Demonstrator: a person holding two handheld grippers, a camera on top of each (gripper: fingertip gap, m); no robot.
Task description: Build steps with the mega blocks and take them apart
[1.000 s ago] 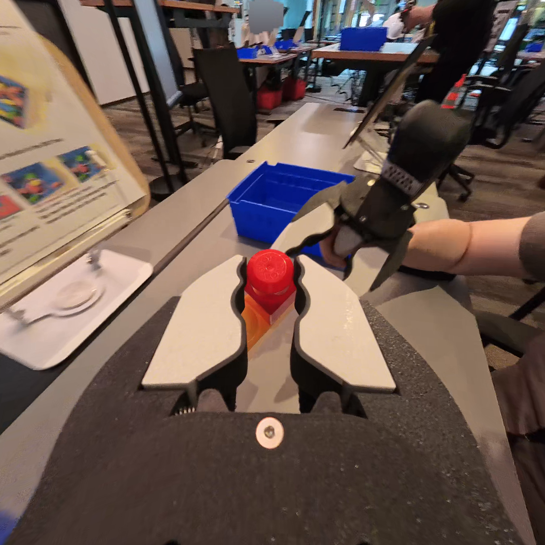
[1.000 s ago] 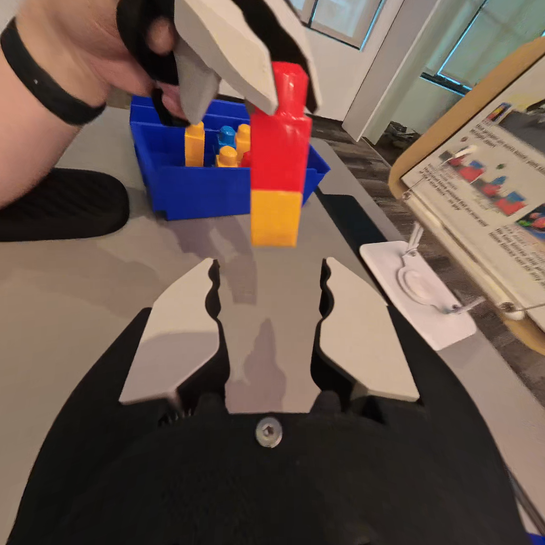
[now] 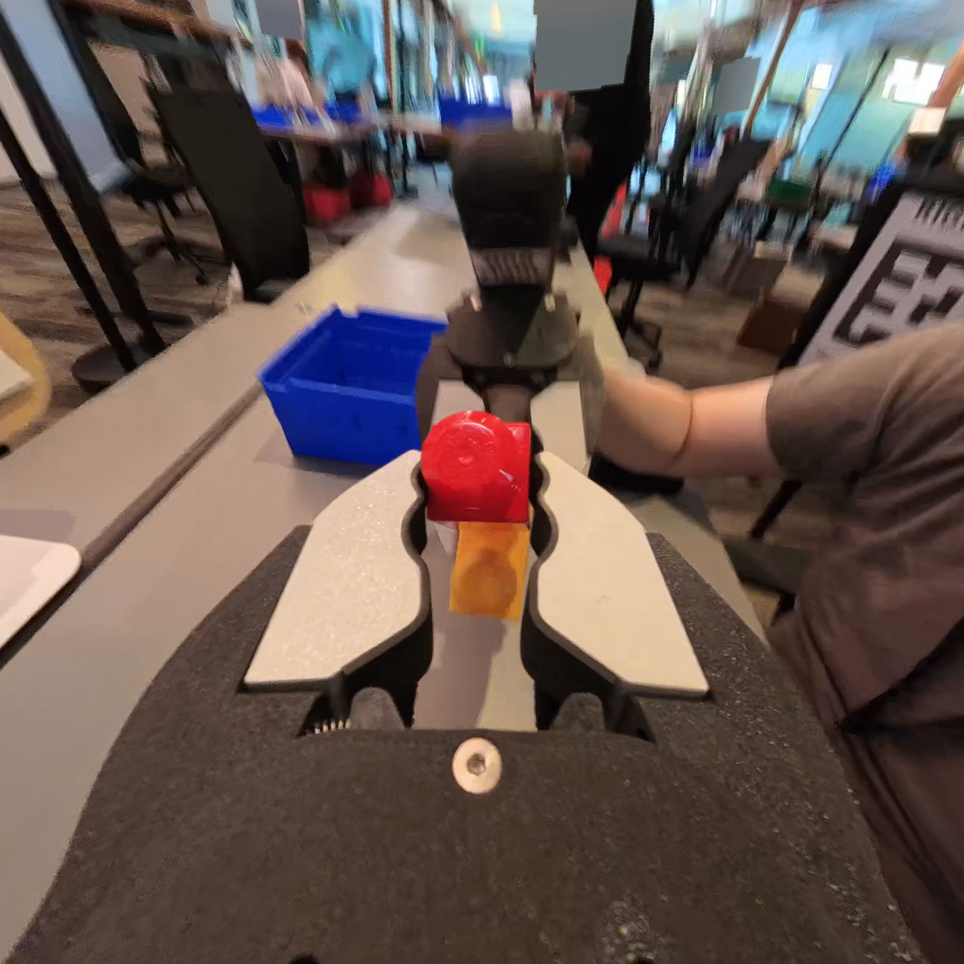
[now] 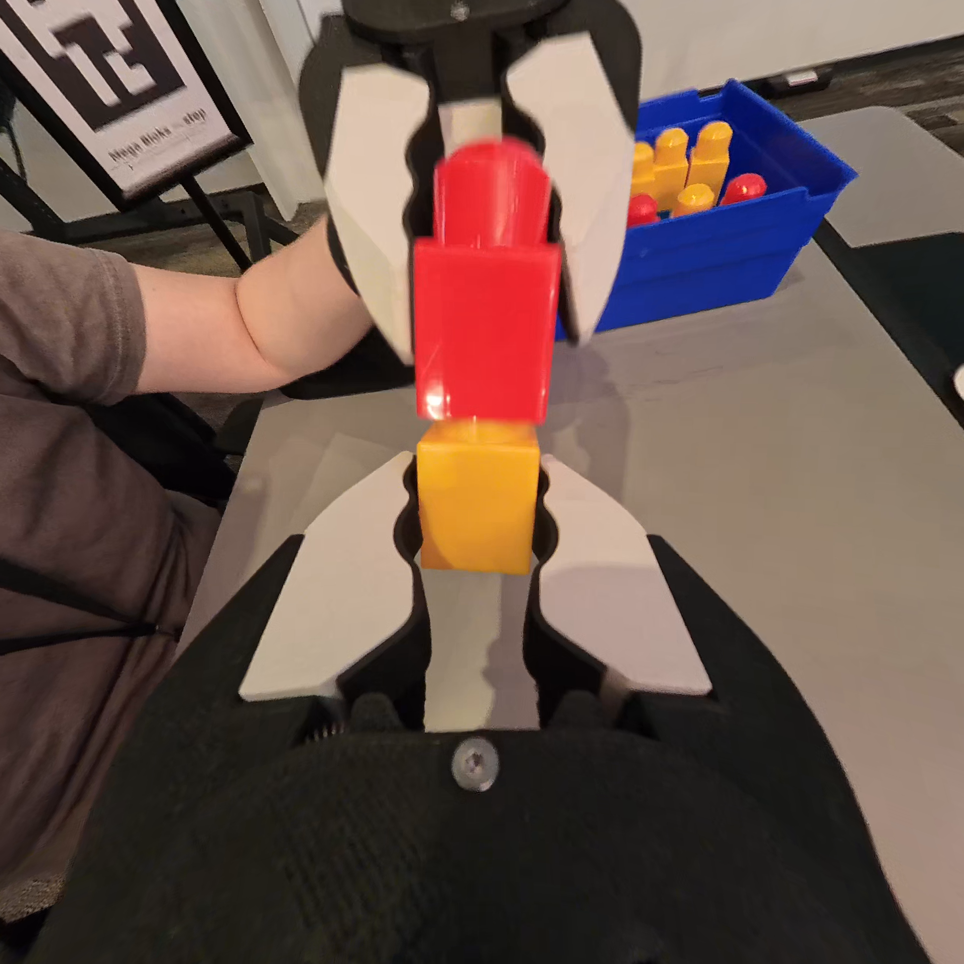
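L fingers [image 3: 477,469] clamp red block [image 3: 472,472]; R fingers [image 4: 474,501] clamp yellow block [image 4: 477,514].

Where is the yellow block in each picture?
Left wrist view: the yellow block sits mid-picture, below the red block, between the left claw fingers.
Right wrist view: mid-picture, under the red block, pinched by the right claw.
Shared landmark: the blue bin.

Motion blur smears the red block's stud [image 4: 490,193] at upper centre; the blue bin [image 4: 730,250] partly hides its blocks.
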